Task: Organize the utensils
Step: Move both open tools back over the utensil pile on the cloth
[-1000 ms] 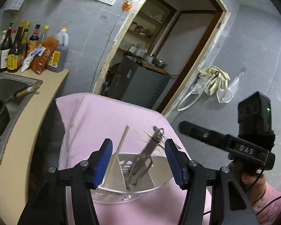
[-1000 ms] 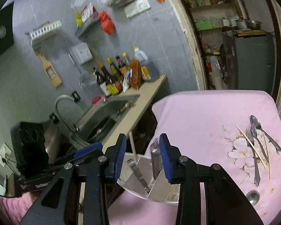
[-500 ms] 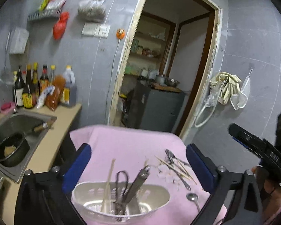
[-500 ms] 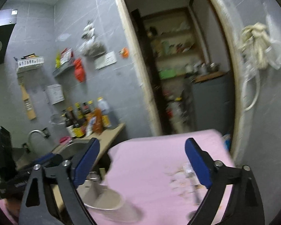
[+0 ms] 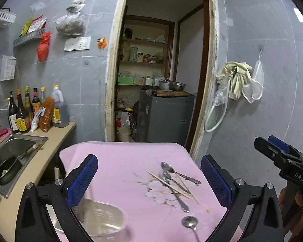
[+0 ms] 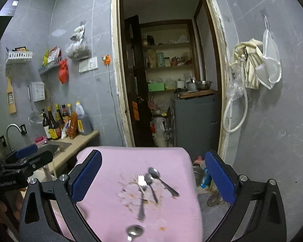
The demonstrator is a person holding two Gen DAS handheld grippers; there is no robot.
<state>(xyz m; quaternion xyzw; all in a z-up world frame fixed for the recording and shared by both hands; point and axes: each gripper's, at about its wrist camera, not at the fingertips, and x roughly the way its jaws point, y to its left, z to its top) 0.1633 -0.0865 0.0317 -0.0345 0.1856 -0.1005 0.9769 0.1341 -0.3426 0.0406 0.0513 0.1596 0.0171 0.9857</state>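
A pink-clothed table [image 5: 121, 161] carries loose utensils: spoons [image 5: 167, 166], a fork [image 5: 177, 197] and chopsticks [image 5: 169, 185] at right, and one spoon [image 5: 189, 222] near the front edge. A white utensil holder [image 5: 105, 219], blurred, sits at the front left between my left fingers. My left gripper [image 5: 149, 183] is wide open and empty above the table. My right gripper [image 6: 153, 179] is wide open and empty, above the same utensils [image 6: 149, 183]; the front spoon [image 6: 134, 232] lies below it. Each gripper shows at the other view's edge.
A counter with a sink [image 5: 8, 157], a pan [image 5: 2, 171] and sauce bottles [image 5: 30, 109] stands left of the table. A doorway [image 5: 161, 76] with a grey cabinet [image 5: 163, 117] lies behind. Gloves and a hose [image 5: 232, 80] hang on the right wall.
Both grippers have opened wide and pulled back and up from the utensil holder. The views have swung toward the loose utensils on the cloth.
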